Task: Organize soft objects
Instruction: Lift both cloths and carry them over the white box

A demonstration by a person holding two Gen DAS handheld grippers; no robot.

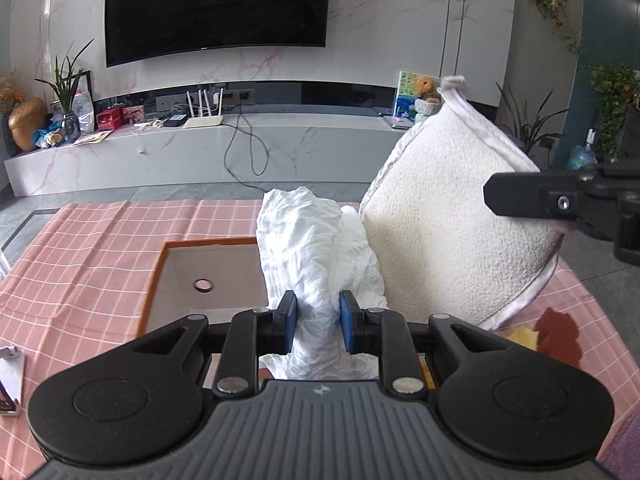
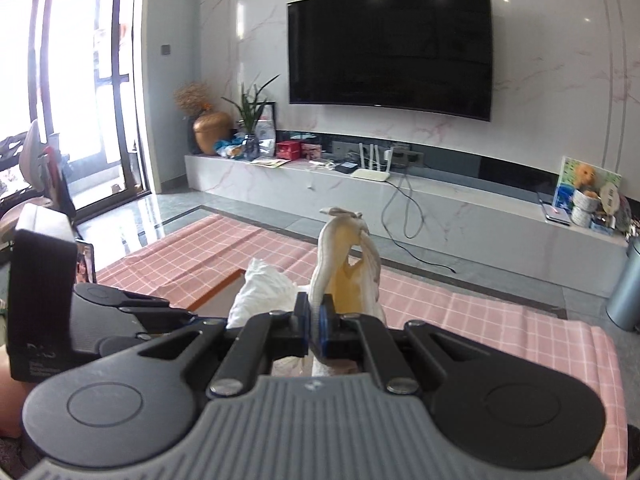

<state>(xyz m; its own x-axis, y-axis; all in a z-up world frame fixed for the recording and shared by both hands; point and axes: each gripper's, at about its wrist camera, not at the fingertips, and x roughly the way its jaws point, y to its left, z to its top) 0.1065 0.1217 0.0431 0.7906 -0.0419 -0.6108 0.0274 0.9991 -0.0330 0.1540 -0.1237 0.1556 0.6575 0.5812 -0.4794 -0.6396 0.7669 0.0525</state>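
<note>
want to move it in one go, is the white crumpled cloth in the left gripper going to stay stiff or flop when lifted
Probably floppy: the white crumpled cloth is creased all over and bunches where the left gripper pinches it. It looks thin, so likely light. The loose part below the gripper may trail onto the checked tablecloth.

place: home living room | signs: wall TV point(image 2: 390, 54) on marble wall; low media shelf point(image 2: 400, 196) with router point(image 2: 371, 175), plant point(image 2: 250, 114), vase point(image 2: 211, 132); glass doors point(image 2: 80, 92); checked cloth point(image 1: 100, 240) on worktop
</note>
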